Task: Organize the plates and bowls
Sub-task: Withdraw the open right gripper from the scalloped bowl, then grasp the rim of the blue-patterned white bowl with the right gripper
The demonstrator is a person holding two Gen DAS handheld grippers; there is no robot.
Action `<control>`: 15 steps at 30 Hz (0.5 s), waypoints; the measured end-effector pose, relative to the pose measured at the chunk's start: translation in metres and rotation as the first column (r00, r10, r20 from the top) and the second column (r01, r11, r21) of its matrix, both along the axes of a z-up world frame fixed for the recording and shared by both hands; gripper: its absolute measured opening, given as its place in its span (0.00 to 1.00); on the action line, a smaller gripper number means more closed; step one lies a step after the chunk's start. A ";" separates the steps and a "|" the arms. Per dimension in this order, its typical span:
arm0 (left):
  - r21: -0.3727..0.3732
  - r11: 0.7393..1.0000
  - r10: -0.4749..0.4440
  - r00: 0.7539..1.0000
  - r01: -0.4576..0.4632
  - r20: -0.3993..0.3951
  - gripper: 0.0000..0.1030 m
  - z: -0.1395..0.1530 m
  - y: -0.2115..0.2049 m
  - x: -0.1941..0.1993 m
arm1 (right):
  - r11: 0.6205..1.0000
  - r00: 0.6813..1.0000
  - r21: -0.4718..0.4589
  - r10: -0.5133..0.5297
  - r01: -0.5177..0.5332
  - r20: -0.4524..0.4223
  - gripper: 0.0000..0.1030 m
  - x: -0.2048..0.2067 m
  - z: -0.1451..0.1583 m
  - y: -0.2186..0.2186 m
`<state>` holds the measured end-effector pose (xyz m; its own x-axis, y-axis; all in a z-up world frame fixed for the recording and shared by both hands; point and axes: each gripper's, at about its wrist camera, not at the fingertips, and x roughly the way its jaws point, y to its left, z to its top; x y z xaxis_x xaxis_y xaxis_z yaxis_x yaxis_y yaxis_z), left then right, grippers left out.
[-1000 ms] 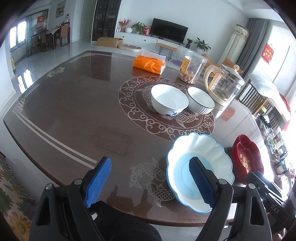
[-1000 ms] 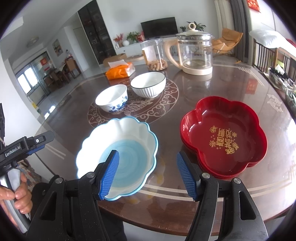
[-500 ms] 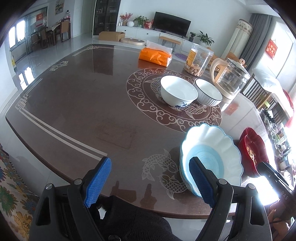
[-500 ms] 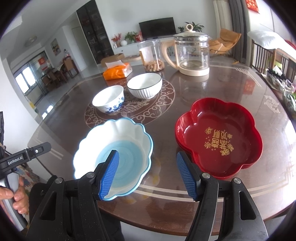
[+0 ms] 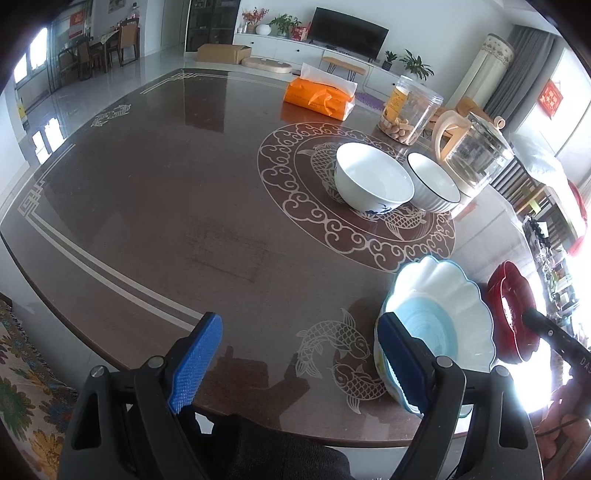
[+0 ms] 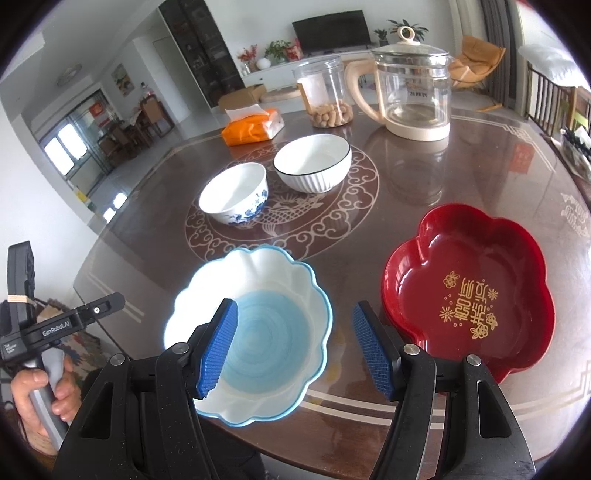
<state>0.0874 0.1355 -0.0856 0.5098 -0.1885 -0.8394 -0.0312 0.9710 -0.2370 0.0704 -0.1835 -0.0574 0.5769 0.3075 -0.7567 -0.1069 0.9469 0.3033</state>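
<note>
Bystanders on the table

We see a dark table (image 6: 424, 192) with pale scrollwork filling most of the frame. At its far edge, upper middle, an orange tissue pack (image 6: 253, 127) lies left of a clear jar (image 6: 325, 94) of brown snacks, and a glass kettle (image 6: 412, 88) stands upright just right of the jar. A TV (image 6: 330, 31) sits at top centre.

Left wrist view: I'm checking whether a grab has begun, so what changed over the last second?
No grab yet. The left gripper swung leftward, so the scalloped white-and-blue plate slid toward the right edge of its view; the right gripper shifted slightly too. Both stayed open and empty. The plate, the red flower-shaped tray and both white bowls kept their places on the dark round table.
</note>
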 end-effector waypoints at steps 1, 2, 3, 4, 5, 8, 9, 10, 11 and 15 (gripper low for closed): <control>0.005 1.000 -0.004 1.000 0.004 -0.005 0.83 -0.002 0.000 0.002 | 1.000 1.000 0.017 0.004 -0.004 -0.014 0.67 0.005 -0.001 -0.001; 0.007 1.000 -0.008 1.000 0.008 -0.010 0.83 -0.003 0.000 0.004 | 1.000 1.000 0.025 0.002 -0.002 -0.025 0.67 0.011 -0.001 -0.001; 0.007 1.000 -0.013 1.000 0.013 -0.015 0.83 -0.004 -0.001 0.008 | 1.000 1.000 0.027 0.000 0.001 -0.031 0.67 0.016 -0.001 -0.002; 0.006 1.000 -0.017 1.000 0.017 -0.021 0.83 -0.005 -0.001 0.012 | 1.000 0.999 0.030 -0.001 0.002 -0.035 0.67 0.022 -0.001 -0.002; 0.004 1.000 -0.022 0.999 0.022 -0.026 0.83 -0.005 -0.001 0.017 | 1.000 0.999 0.030 -0.005 0.006 -0.041 0.67 0.027 0.000 -0.002; -0.010 1.000 -0.025 0.999 0.025 -0.020 0.83 0.003 -0.002 0.044 | 0.997 0.997 0.076 -0.008 0.014 -0.080 0.67 0.050 0.002 -0.003; -0.018 1.000 -0.020 1.000 0.020 -0.015 0.83 0.007 -0.002 0.055 | 0.996 0.996 0.089 -0.002 0.010 -0.094 0.67 0.060 0.002 -0.002; -0.030 0.999 -0.010 1.000 0.010 -0.012 0.83 0.011 -0.001 0.068 | 0.996 0.994 0.092 0.004 0.006 -0.105 0.67 0.072 0.003 0.001; -0.047 0.999 0.004 1.000 -0.004 -0.010 0.83 0.015 0.000 0.080 | 0.997 0.993 0.079 0.009 0.000 -0.115 0.67 0.083 0.002 0.006; -0.104 0.993 0.055 0.998 -0.059 -0.039 0.83 0.015 0.003 0.134 | 0.993 0.984 0.121 0.014 0.007 -0.176 0.67 0.129 -0.011 0.022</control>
